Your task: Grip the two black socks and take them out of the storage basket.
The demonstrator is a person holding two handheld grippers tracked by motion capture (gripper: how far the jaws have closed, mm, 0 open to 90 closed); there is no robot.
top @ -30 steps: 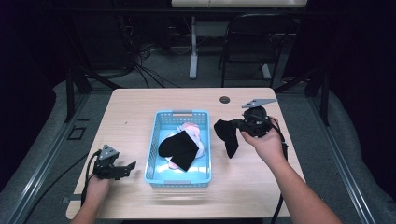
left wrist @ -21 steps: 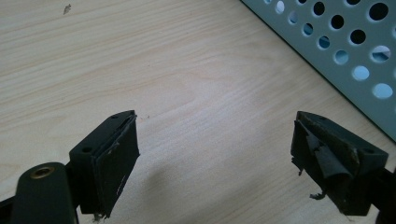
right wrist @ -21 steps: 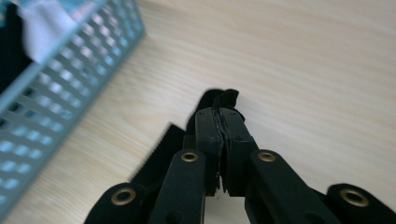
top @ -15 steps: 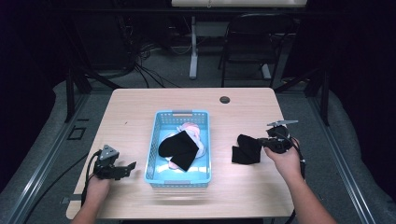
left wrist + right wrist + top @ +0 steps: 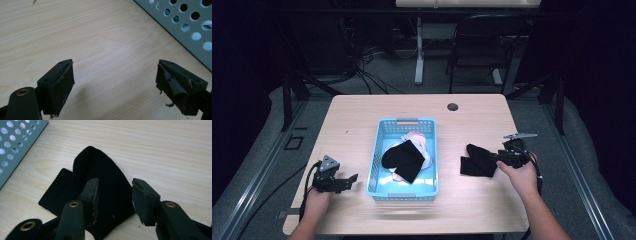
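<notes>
Pale wood table [image 5: 362, 120] carried everything. Blue basket [image 5: 377, 145] sat mid-table, holding a black sock [image 5: 404, 160] over something pink and white [image 5: 419, 142]. Second black sock [image 5: 477, 161] lay flat on the bare wood to the basket's right, well apart from it, folded over, long axis running roughly toward the basket. Right gripper [image 5: 113, 197] was right at that sock's near end, jaws parted with a clear gap, straddling the cloth but not pinching it, so released as far as I could judge. Left gripper [image 5: 115, 82] rested low on the wood left of the basket, jaws spread wide, nothing between them. Sock lay directly ahead of the right fingers; right hand [image 5: 519, 175] was far nearer, so any re-grab looked like its job.
</notes>
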